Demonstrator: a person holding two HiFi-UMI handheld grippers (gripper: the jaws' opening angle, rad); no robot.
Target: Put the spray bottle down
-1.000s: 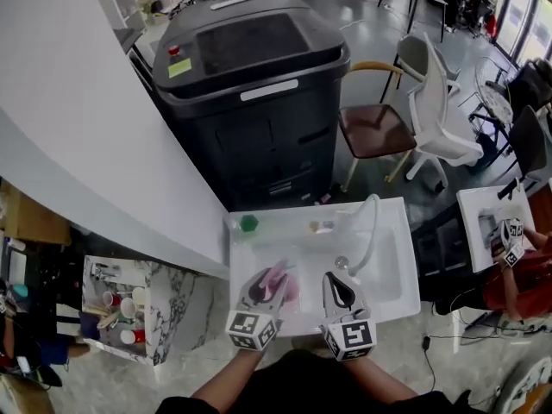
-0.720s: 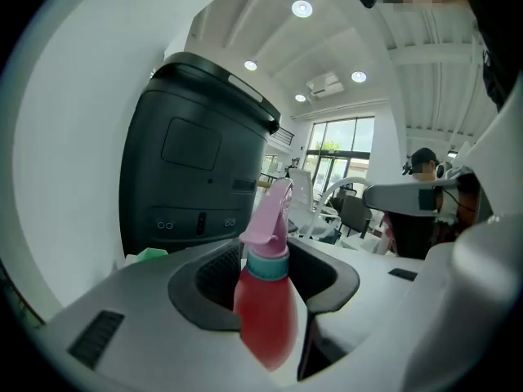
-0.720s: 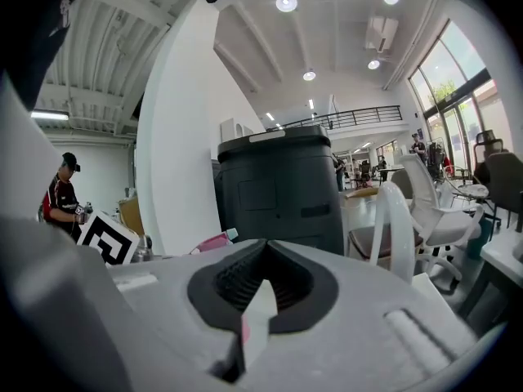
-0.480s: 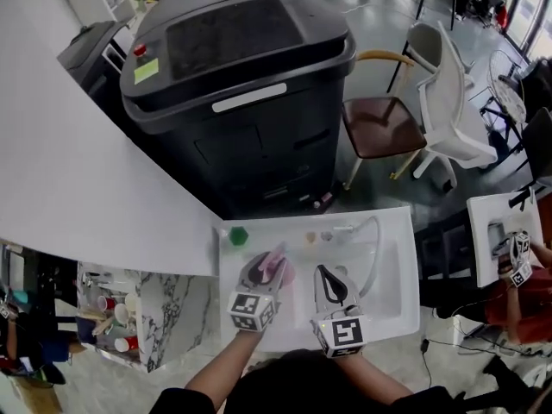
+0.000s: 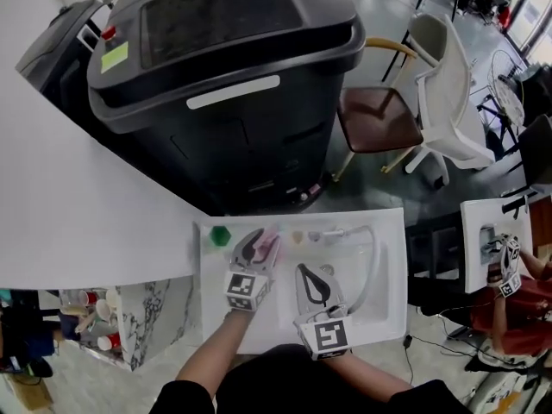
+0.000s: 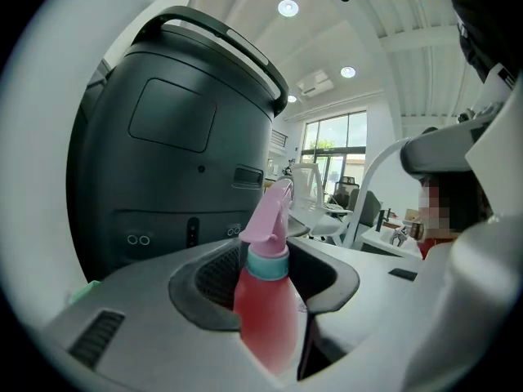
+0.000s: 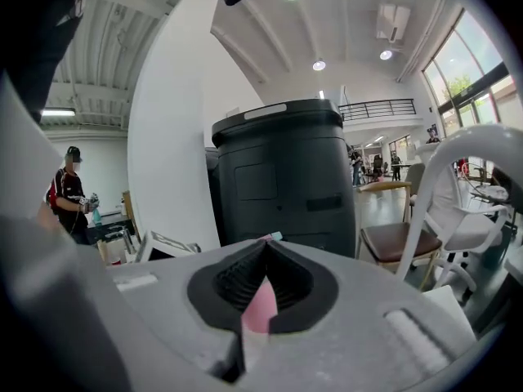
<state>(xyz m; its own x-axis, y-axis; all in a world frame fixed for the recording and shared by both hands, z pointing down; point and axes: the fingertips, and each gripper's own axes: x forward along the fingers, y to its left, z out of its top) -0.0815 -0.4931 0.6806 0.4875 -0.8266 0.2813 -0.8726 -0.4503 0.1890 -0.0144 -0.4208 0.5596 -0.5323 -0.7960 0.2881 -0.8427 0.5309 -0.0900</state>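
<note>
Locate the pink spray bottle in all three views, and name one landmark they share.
Head view: spray bottle left of centre, in the left hand-held gripper.
Left gripper view: bottom centre, clamped between the jaws.
Right gripper view: pink sliver, low centre, beyond the shut jaws.
Shared landmark: big black machine.

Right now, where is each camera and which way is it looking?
Head view: on the person's head, looking steeply down at the white sink; both forearms, left gripper and right gripper show.
Left gripper view: rides the left gripper, looking along jaws shut on the spray bottle, toward the black machine.
Right gripper view: rides the right gripper, looking along shut jaws at that machine.
Shared: every view shows the machine.
</note>
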